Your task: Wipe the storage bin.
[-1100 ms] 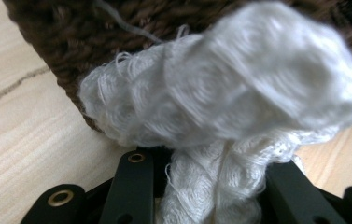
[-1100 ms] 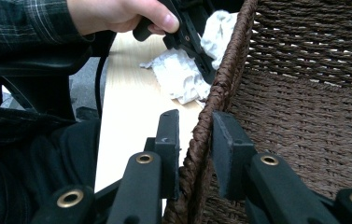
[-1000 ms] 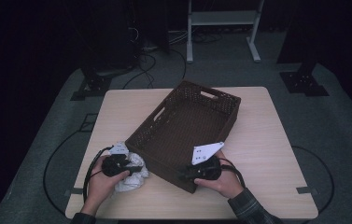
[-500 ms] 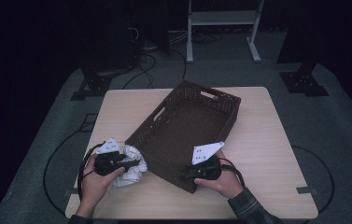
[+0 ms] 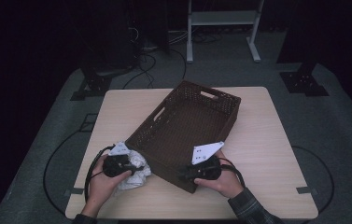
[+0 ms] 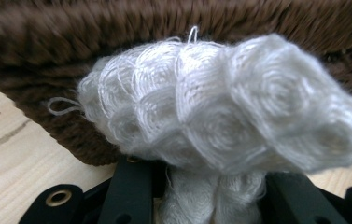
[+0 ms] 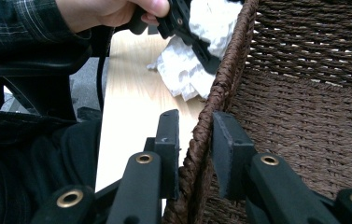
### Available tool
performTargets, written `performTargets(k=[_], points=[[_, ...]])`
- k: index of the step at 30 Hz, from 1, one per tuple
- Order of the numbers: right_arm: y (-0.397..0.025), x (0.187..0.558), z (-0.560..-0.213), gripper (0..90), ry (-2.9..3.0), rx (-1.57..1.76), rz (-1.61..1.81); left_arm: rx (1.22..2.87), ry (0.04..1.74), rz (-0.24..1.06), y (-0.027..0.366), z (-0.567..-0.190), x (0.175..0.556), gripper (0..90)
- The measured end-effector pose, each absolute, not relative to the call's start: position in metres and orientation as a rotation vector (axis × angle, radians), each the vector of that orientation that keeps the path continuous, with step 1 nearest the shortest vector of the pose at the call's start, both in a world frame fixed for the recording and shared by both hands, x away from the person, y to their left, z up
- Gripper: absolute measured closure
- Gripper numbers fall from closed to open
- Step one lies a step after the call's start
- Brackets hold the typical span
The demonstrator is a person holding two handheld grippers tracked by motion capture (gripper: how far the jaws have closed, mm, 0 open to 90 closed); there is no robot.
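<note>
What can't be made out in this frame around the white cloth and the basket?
- Left gripper view: the white cloth covers the left gripper, hiding its jaw tips.
- High view: the hand covers part of the cloth.
- Right gripper view: the right gripper straddles the basket wall; contact is unclear.
- Left gripper view: the basket behind is blurred.

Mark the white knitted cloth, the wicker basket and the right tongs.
white knitted cloth point(image 6: 220, 112), left gripper view, middle of the bunched knit.
wicker basket point(image 5: 232, 99), high view, far rim.
right tongs point(image 7: 196, 140), right gripper view, midway between fingertips, astride basket rim.

High overhead view, close gripper views — shared basket point(image 5: 187, 126) rim.
</note>
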State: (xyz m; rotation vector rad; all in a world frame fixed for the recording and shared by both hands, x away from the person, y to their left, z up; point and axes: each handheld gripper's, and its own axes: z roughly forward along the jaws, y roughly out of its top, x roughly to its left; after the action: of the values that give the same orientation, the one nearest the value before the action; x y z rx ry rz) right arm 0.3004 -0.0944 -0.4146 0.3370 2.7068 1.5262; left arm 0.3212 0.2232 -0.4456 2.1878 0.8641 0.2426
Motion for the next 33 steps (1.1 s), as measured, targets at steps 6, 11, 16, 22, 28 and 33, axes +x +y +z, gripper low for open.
performTargets(k=[6,11,16,22,28,33], points=[[-0.094,0.3,-0.415,72.2,2.707,0.337,1.526,2.245,0.864,0.231,0.218,-0.455,0.324,67.4],[-0.094,0.301,-0.414,72.2,2.709,0.338,1.526,2.287,0.867,0.206,0.213,-0.463,0.324,67.5],[-0.095,0.301,-0.414,72.2,2.71,0.336,1.525,2.303,0.849,0.216,0.209,-0.464,0.321,67.7],[-0.095,0.301,-0.414,72.1,2.711,0.337,1.526,2.237,0.828,0.227,0.215,-0.449,0.316,68.2],[-0.095,0.301,-0.414,72.1,2.712,0.338,1.525,2.155,0.795,0.249,0.218,-0.432,0.309,68.4],[-0.095,0.301,-0.414,72.1,2.712,0.34,1.527,2.119,0.77,0.285,0.219,-0.422,0.304,68.5]])
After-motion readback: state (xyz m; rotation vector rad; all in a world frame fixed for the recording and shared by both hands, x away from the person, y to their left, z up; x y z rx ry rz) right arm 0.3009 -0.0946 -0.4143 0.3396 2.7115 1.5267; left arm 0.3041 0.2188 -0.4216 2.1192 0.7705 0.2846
